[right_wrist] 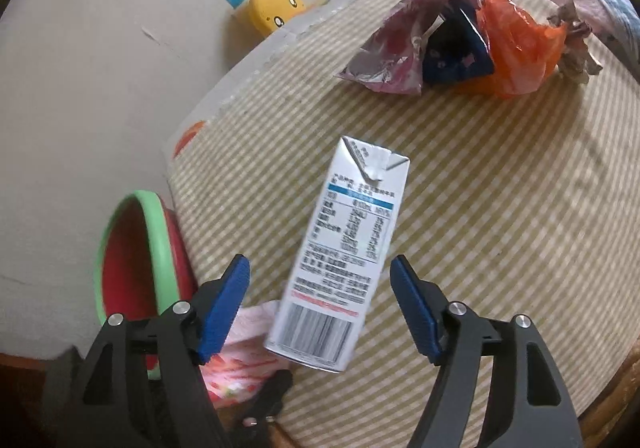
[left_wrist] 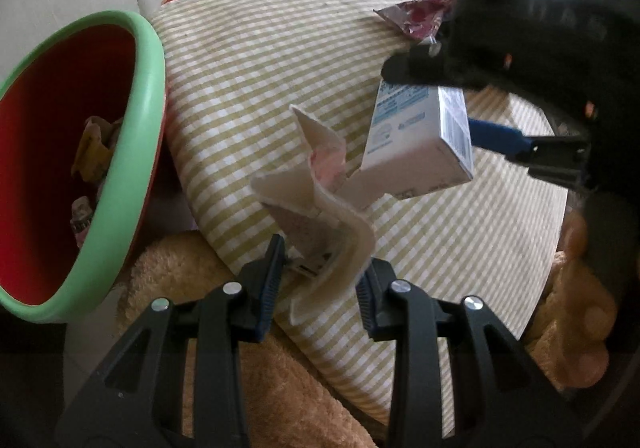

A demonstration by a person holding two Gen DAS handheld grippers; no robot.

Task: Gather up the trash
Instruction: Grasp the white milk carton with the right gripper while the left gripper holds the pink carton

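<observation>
My left gripper [left_wrist: 320, 280] is shut on a crumpled cream and pink wrapper [left_wrist: 320, 183], held above the near edge of the striped table [left_wrist: 260, 59]. The wrapper [right_wrist: 244, 360] also peeks in at the bottom of the right wrist view. A white milk carton [right_wrist: 340, 252] lies tilted between the wide-apart blue pads [right_wrist: 224, 308] of my right gripper [right_wrist: 320, 304], with a gap on both sides. The left wrist view has that carton [left_wrist: 416, 139] under the right gripper [left_wrist: 452, 103]. A red bin with a green rim [left_wrist: 152, 119] stands beside the table on the left, with some trash inside.
At the table's far side lie a purple foil wrapper [right_wrist: 392, 55], a dark blue packet [right_wrist: 456, 51], an orange plastic bag [right_wrist: 516, 51] and crumpled paper [right_wrist: 576, 51]. A yellow toy [right_wrist: 276, 11] sits by the wall. A tan plush thing [left_wrist: 240, 368] is below the table edge.
</observation>
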